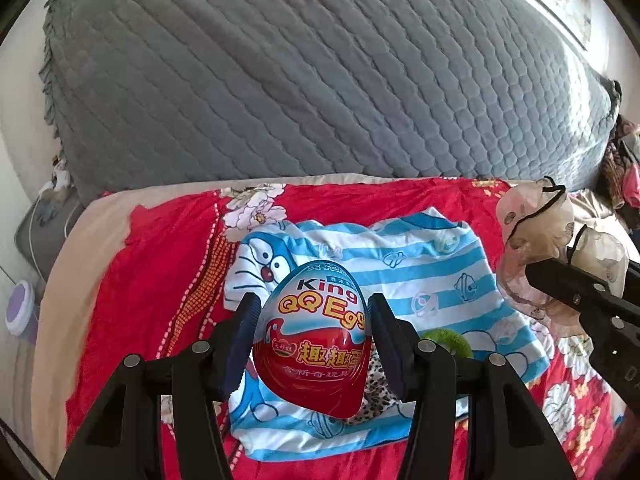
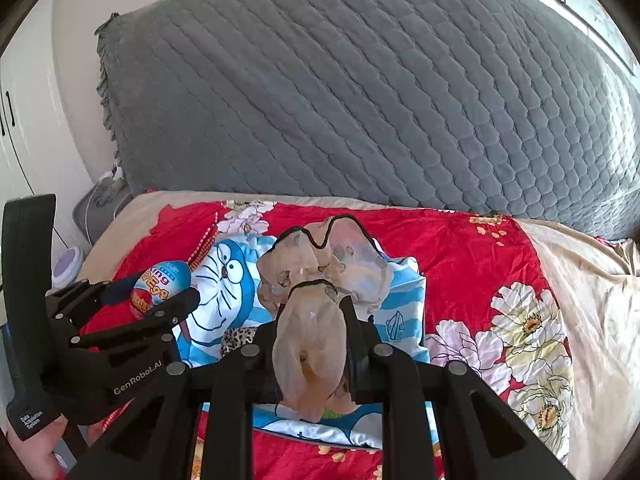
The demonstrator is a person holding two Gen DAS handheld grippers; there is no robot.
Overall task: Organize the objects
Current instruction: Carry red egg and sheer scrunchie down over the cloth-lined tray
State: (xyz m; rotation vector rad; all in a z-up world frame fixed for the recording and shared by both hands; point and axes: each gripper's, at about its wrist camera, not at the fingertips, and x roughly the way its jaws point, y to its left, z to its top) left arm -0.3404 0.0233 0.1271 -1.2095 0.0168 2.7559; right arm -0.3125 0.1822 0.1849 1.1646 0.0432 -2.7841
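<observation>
The left gripper [image 1: 312,336] pinches the hard, smooth egg [image 1: 316,340] round its fat middle above the bed [image 1: 168,264] — it could slip — while the right gripper [image 2: 310,344] squeezes the soft, light scrunchie [image 2: 320,280] anywhere.

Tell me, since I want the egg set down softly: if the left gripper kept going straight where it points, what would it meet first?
Probably the blue-striped cartoon cloth spread on the red floral bedspread. The left gripper, shut on the toy egg, points down at it; depth is uncertain.
</observation>
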